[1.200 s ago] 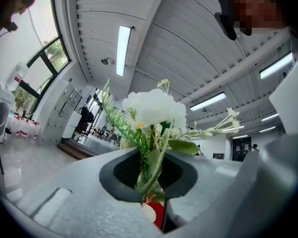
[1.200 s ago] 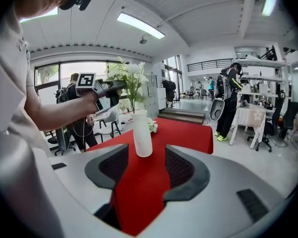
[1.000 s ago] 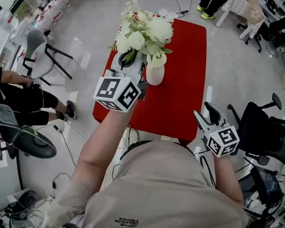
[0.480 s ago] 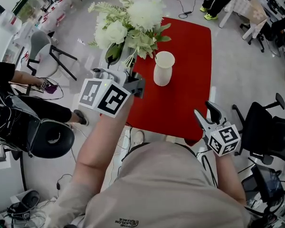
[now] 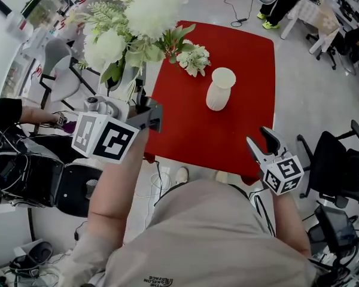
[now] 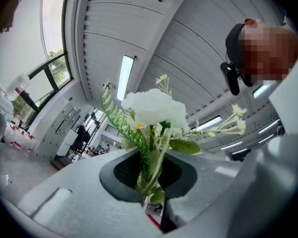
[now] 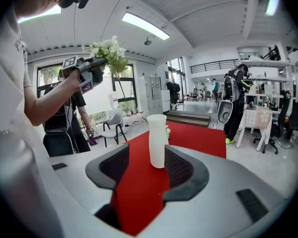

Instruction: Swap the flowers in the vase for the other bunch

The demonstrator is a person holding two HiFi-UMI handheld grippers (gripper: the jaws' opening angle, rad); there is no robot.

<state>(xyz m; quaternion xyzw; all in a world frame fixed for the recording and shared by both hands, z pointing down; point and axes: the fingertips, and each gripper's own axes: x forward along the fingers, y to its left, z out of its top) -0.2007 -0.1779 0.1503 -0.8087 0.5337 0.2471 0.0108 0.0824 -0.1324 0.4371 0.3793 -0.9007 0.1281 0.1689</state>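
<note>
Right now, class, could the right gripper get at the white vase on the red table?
Probably yes. The right gripper, jaws apart, closing slightly and empty, faces the vase across bare red table; the left gripper holds the bouquet off to the side.

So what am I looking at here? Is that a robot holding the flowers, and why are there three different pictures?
There is no robot. A person holds a two-jaw gripper in each hand, and the patterned cubes are part of those tools. The top-down picture comes from a camera on the person's head. The other two come from cameras riding on each gripper. The left gripper is clamped on the stems of a white flower bunch, held up beside the red table. On the table an empty white vase stands and a smaller bunch lies. The right gripper holds nothing; its jaws are apart and closing slightly.
</note>
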